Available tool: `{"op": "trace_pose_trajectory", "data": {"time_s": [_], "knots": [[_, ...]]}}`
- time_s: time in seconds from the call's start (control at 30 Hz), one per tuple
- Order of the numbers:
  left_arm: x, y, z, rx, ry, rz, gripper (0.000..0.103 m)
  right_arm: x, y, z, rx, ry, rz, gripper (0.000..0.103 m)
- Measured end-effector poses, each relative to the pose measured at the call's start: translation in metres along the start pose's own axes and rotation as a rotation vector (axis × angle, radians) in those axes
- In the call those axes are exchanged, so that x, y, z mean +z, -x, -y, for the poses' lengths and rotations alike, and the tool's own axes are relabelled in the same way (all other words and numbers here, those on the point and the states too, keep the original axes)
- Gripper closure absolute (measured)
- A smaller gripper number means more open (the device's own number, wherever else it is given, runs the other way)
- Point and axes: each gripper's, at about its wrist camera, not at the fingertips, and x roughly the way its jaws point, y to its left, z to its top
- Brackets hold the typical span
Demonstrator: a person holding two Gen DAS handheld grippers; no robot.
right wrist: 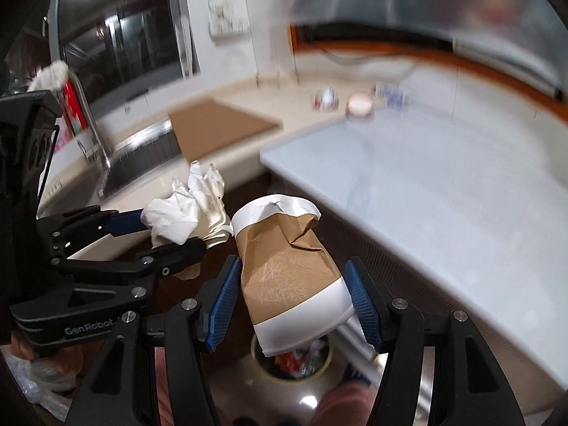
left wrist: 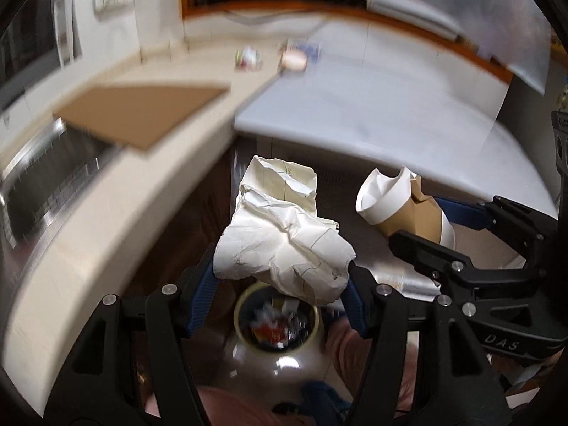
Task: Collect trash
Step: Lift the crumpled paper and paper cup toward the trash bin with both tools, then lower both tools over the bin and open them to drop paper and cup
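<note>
Two grippers are hanging over a bin point(left wrist: 277, 323) of trash: the left gripper point(left wrist: 280, 284) squeezing crumpled paper point(left wrist: 284, 241), the right gripper point(right wrist: 294, 301), its neighbour lettered "GenRobot", pinching a crushed paper cup point(right wrist: 287, 266) beside a pale counter point(right wrist: 443, 195).

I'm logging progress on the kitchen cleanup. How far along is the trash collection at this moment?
Already done: the bin on the floor holds some trash. In hand: the left gripper clamps a crumpled paper and the right gripper clamps a crushed paper cup, both above the bin, neither dropped yet. Left: small blurred items sit on the far counter; whether they are trash is unclear.
</note>
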Motion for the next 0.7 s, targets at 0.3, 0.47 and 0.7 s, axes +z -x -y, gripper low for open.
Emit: {"op": "trace_pose_trajectory", "data": {"time_s": [0.3, 0.47, 0.7], "knots": [[-0.068, -0.074, -0.014, -0.005, 0.063, -0.178, 0.044, -0.069, -0.092, 0.005, 0.024, -0.016, -0.203, 0.043], [-0.083, -0.113, -0.016, -0.011, 0.056, -0.237, 0.044, -0.099, -0.135, 0.013, 0.018, -0.031, -0.284, 0.043], [-0.092, -0.184, -0.017, -0.022, 0.023, -0.33, 0.044, -0.131, -0.2, 0.035, 0.024, -0.112, -0.407, 0.042]]}}
